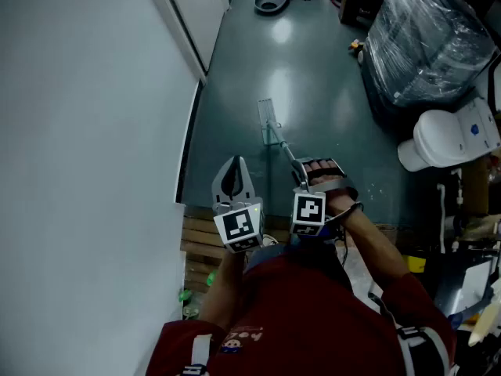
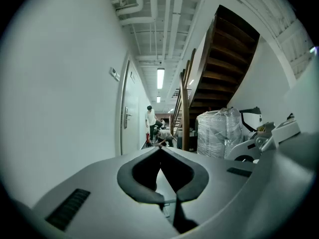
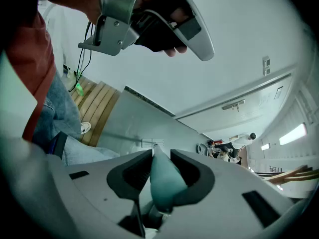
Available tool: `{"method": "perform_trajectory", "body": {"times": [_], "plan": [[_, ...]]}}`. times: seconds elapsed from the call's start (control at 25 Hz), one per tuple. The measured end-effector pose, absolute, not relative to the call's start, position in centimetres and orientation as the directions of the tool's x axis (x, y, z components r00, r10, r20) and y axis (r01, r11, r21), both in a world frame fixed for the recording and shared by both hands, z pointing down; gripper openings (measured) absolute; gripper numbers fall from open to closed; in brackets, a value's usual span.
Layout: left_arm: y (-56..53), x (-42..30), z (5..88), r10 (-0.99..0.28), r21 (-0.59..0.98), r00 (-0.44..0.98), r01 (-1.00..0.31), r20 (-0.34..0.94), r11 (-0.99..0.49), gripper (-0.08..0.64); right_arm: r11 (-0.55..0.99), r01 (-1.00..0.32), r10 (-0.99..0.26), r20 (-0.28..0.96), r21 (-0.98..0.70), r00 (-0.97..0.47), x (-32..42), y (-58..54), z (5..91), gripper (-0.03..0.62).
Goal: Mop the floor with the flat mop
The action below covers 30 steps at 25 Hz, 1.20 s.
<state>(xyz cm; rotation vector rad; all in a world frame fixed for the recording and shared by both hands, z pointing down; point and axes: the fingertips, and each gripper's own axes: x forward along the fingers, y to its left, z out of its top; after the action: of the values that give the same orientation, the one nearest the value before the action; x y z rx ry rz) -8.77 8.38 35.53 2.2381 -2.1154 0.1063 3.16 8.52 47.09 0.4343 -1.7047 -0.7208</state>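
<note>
The flat mop's pale head (image 1: pixel 268 121) lies on the dark green floor (image 1: pixel 313 69) ahead of me, its thin handle (image 1: pixel 286 152) slanting back toward my right hand. My right gripper (image 1: pixel 313 172) is shut on the handle's teal grip (image 3: pixel 160 179), and the mop head (image 3: pixel 152 143) shows small beyond the jaw tips (image 3: pixel 153 153). My left gripper (image 1: pixel 237 163) hovers beside it to the left, apart from the handle. It is shut with nothing between its jaws (image 2: pixel 160 149), and it points down the corridor. The left gripper (image 3: pixel 149 19) also shows above in the right gripper view.
A white wall (image 1: pixel 86 131) with a door (image 1: pixel 196 6) runs along the left. Wooden slats (image 1: pixel 205 243) lie by my feet. A plastic-wrapped bulk (image 1: pixel 430 45) and a white rounded fixture (image 1: pixel 445 136) stand on the right. A dark object (image 1: pixel 272 1) and people (image 2: pixel 151 119) are far down the corridor.
</note>
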Motion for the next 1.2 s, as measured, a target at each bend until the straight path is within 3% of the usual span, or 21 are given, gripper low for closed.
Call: {"method": "perform_trajectory", "body": {"times": [1.2], "plan": [[6.8, -11.8, 37.4, -0.989, -0.012, 0.024, -1.000, 0.144, -0.026, 0.015, 0.736, 0.114, -0.627, 0.735, 0.667, -0.257, 0.0, 7.9, 47.7, 0.123]]}}
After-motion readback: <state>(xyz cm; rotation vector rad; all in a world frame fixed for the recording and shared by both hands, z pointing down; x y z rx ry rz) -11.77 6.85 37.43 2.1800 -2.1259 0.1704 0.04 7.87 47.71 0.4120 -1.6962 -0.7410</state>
